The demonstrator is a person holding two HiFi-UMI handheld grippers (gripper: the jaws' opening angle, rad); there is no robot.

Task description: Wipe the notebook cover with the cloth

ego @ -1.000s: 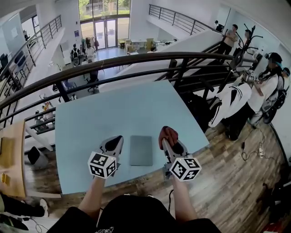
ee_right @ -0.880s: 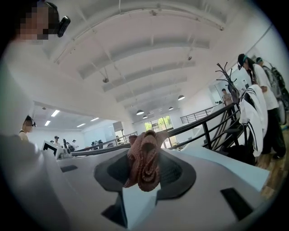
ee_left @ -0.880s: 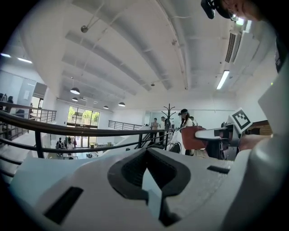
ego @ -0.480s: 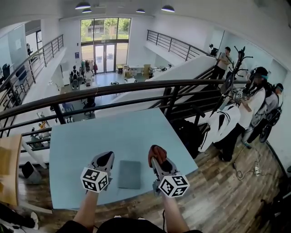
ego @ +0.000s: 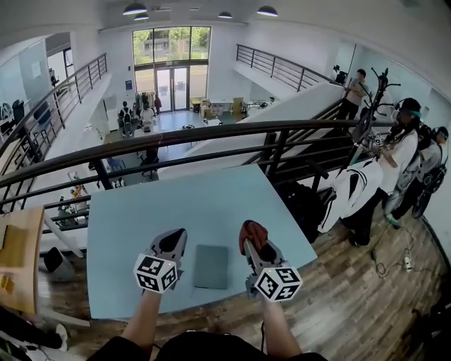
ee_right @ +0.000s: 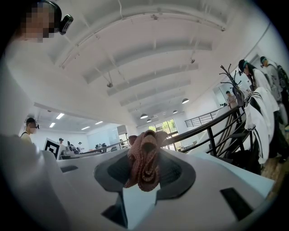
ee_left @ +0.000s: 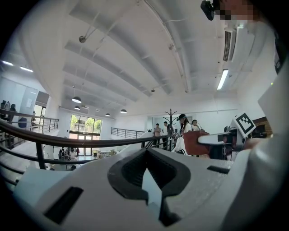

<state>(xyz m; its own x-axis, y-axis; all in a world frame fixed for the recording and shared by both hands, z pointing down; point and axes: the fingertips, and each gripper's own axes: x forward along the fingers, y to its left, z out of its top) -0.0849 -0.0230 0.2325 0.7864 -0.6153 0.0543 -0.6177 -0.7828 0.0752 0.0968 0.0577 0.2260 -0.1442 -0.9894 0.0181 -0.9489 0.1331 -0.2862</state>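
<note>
An open mezzanine in a large, bright office-like hall: a dark curved railing (ego: 211, 137) edges the wooden floor (ego: 352, 282), desks and chairs (ego: 211, 107) fill the level below, tall glass entrance doors (ego: 165, 67) stand beyond, and round ceiling lamps (ego: 268, 11) hang overhead

No legible words, numbers or brand names anywhere.
- Left gripper (ego: 173, 243): left marker cube (ego: 156, 273) has black-and-white square code patterns, no letters or digits.
- Right gripper (ego: 252, 241): right marker cube (ego: 278, 282) has same kind of pattern, also unlettered.
- Notebook (ego: 211, 266), near table edge between grippers: plain grey cover, no print discernible.
- Small blue sign (ego: 129, 84) on far wall, left of glass doors: too small to read.
</note>
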